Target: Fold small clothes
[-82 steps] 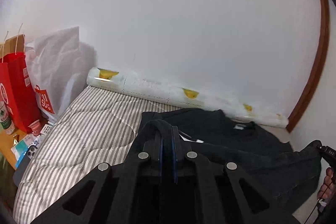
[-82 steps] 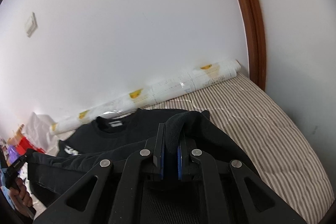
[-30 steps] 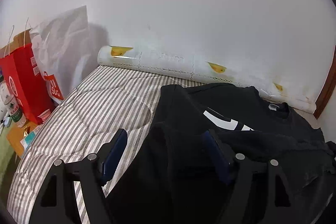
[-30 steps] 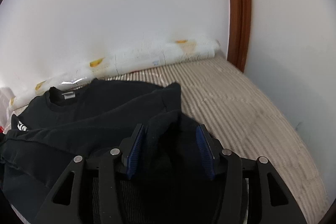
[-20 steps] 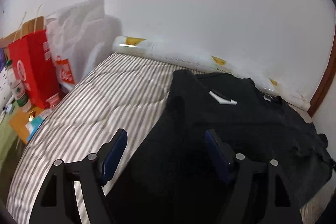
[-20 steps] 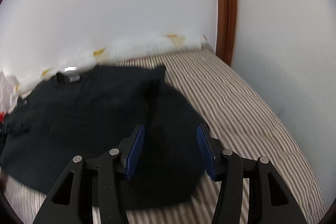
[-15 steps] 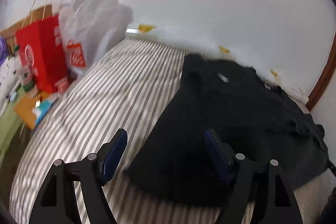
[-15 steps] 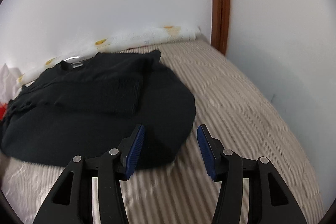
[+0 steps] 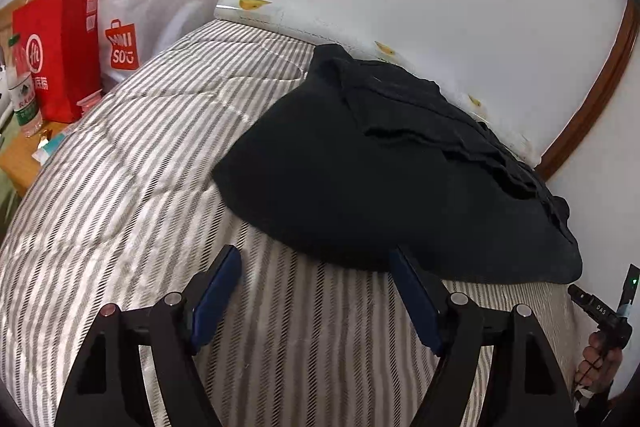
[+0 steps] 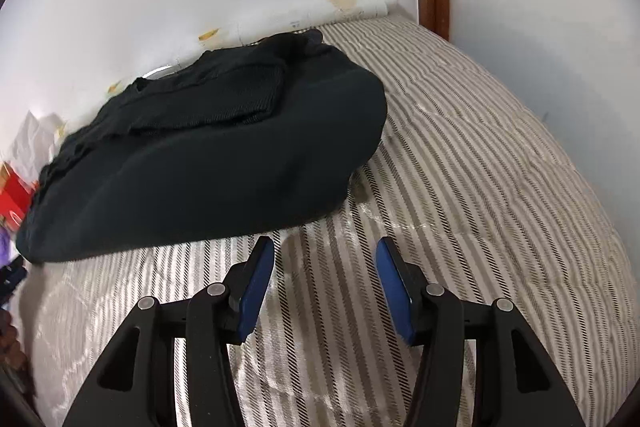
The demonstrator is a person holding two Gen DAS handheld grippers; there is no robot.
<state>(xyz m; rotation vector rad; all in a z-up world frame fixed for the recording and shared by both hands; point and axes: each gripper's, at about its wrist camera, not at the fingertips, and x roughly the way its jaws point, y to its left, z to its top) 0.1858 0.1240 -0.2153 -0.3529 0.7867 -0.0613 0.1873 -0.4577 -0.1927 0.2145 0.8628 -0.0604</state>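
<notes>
Black garment [image 9: 360, 179] folded on striped bed [image 9: 132, 187], left tool [image 9: 316, 267] and right tool [image 10: 325, 255] both open, empty, apparently clear of fabric.

Beyond the spread jaws, the black garment [image 9: 384, 179] covered much of the long roll [image 9: 256, 7] by the wall and hid its own lower layers. A hand [image 9: 600, 359] right of the jaws was cut by the frame edge. The water bottle [image 9: 22, 87] label far left was too small to read.
</notes>
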